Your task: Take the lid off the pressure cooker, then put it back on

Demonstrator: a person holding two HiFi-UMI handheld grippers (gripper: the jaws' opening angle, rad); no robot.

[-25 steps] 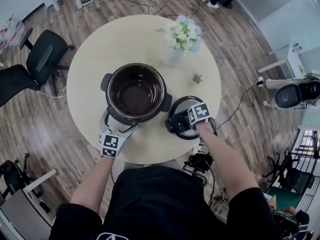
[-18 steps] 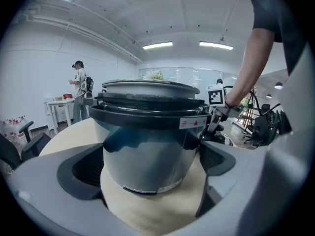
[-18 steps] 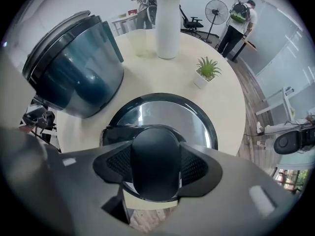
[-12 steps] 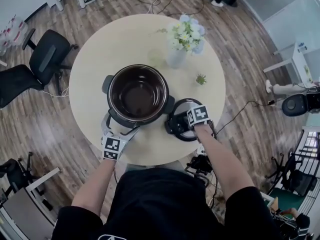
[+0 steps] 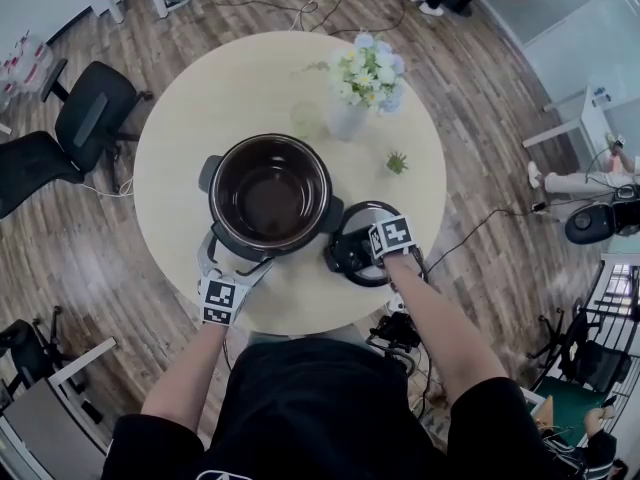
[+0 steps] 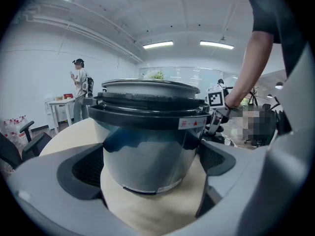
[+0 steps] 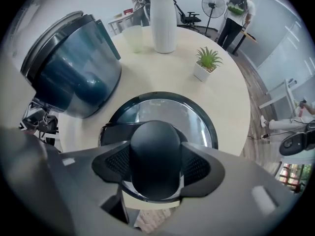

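**Head view.** Cooker [image 5: 322,193] stands open and empty at mid tabletop [image 5: 230,88]. Lid [image 5: 358,218] lies flat just right of it, close to the near edge. Right gripper [image 5: 360,250] is down on the lid. Left gripper [image 5: 238,253] is at the cooker's near wall.

**Left gripper view.** Fingers [image 6: 83,168] are spread wide, holding nothing. The cooker's body stands ahead between them and is not clamped. Judgement: keep this gripper as a brace, so the pot cannot slide when the lid lands.

**Right gripper view.** Fingers [image 7: 199,166] sit on both sides of the knob [image 7: 153,156], pads against it. They have just eased open a little with the knob between them. Judgement: firm the hold before lifting. Raise the lid straight up and level, carry it left above the rim, then centre it before lowering. The red mark on the cooker's collar probably sets how the lid must sit.

**Surroundings.** Vase [image 5: 345,116], cup [image 7: 133,37] and plant [image 5: 396,161] stand beyond the lid, off the short path. The cooker's right handle lies nearest that path. A slip could take the lid off the tabletop's edge.
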